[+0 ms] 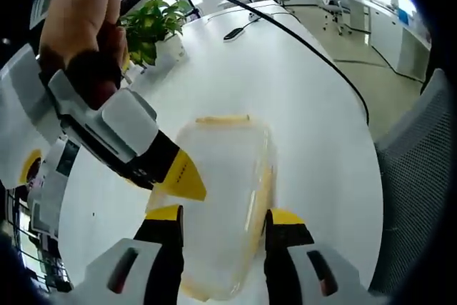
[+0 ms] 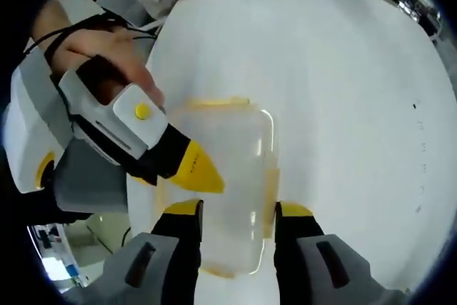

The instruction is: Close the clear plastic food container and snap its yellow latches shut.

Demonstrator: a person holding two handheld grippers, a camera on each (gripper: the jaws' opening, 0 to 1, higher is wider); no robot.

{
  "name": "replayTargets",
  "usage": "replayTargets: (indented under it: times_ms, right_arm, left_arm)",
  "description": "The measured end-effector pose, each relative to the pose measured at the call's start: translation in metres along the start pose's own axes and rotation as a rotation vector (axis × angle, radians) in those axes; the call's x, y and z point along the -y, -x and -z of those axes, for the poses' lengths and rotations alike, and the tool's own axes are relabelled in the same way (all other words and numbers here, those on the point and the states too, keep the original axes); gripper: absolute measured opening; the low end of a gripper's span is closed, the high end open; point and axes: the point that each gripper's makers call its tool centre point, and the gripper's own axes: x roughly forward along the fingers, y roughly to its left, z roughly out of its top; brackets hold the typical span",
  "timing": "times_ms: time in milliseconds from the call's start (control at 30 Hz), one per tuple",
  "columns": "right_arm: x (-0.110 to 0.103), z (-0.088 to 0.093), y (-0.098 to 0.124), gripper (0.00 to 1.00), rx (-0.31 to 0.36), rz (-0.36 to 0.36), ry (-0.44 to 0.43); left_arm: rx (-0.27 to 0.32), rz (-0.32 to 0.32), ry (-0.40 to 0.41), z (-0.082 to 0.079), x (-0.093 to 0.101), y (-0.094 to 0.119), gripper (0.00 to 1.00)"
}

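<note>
The container [image 1: 225, 198] sits flat on the white table [image 1: 300, 83] w/ the lid already on, so it's prob just the yellow latches [image 1: 223, 118] left. Your left gripper [image 1: 225, 218] is spread wide over the near end, holding nothing, and the right gripper [image 2: 235, 211] is the same from the opposite end. Looks like you're bracing both ends before pressing the latches down.
</note>
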Motion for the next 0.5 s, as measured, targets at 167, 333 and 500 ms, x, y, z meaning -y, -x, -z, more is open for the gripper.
replayTargets:
  times_ms: [167,333,500]
  right_arm:
    - [-0.0015,-0.002,0.001,0.37,-0.028,0.049,0.015]
    - [-0.0016,-0.0027,0.0033,0.37,-0.045,0.132,0.032]
    - [-0.003,-0.003,0.0076,0.36,0.034,0.206,0.033]
  left_arm:
    - [-0.009,0.009,0.011,-0.0009,0.0005,0.0007,0.39]
    - [-0.011,0.026,0.024,-0.004,0.0019,0.0009,0.4]
    - [-0.075,0.045,-0.079,-0.0024,0.0037,0.0024,0.4]
